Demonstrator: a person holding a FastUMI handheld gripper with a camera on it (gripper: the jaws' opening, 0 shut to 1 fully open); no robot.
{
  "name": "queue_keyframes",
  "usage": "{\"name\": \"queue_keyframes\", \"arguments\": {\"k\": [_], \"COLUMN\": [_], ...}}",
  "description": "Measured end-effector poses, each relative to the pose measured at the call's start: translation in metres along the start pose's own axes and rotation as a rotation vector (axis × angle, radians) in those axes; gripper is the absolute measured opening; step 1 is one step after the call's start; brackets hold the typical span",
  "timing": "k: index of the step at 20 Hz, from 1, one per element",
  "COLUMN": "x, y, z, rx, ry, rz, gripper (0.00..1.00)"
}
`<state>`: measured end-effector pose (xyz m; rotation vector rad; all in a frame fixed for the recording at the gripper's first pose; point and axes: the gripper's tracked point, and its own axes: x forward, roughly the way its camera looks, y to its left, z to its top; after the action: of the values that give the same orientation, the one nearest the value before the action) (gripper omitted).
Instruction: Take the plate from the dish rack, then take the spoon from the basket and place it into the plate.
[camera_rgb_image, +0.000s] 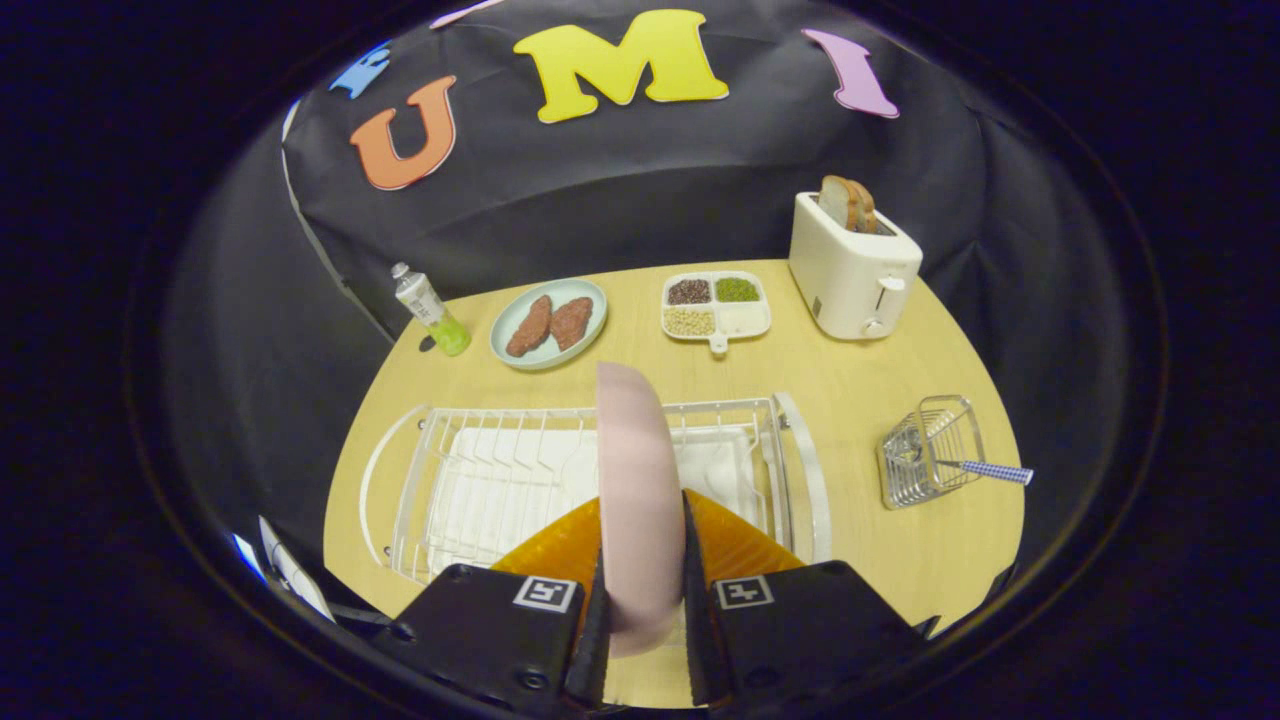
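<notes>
A pink plate (633, 470) stands on edge between my two fingers, and my gripper (642, 520) is shut on it. The plate is over the white wire dish rack (500, 480), which lies just ahead of the fingers; I cannot tell whether its lower rim still rests in the rack. To the right of the rack stands a small wire basket (925, 455). A spoon with a blue checked handle (985, 470) lies in it, the handle sticking out to the right.
Beyond the rack on the wooden table (850, 380) are a plastic bottle (430, 310), a pale plate with two brown patties (548, 322), a divided tray of grains (714, 304) and a white toaster with bread (852, 268).
</notes>
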<state>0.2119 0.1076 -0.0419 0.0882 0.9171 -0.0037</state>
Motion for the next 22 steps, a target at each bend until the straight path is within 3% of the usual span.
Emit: {"name": "queue_keyframes", "arguments": {"k": [3, 5, 8, 14, 22], "x": [-0.026, -0.044, -0.061, -0.080, -0.049], "y": [0.000, 0.009, 0.011, -0.003, -0.061], "z": [0.017, 0.008, -0.016, -0.116, -0.247], "rx": [-0.005, 0.012, 0.028, 0.103, 0.300], "ry": [-0.067, -0.073, -0.084, -0.074, 0.017], "rz": [-0.020, 0.064, 0.147, 0.319, 0.424], "gripper": [0.35, 0.27, 0.26, 0.26, 0.26]}}
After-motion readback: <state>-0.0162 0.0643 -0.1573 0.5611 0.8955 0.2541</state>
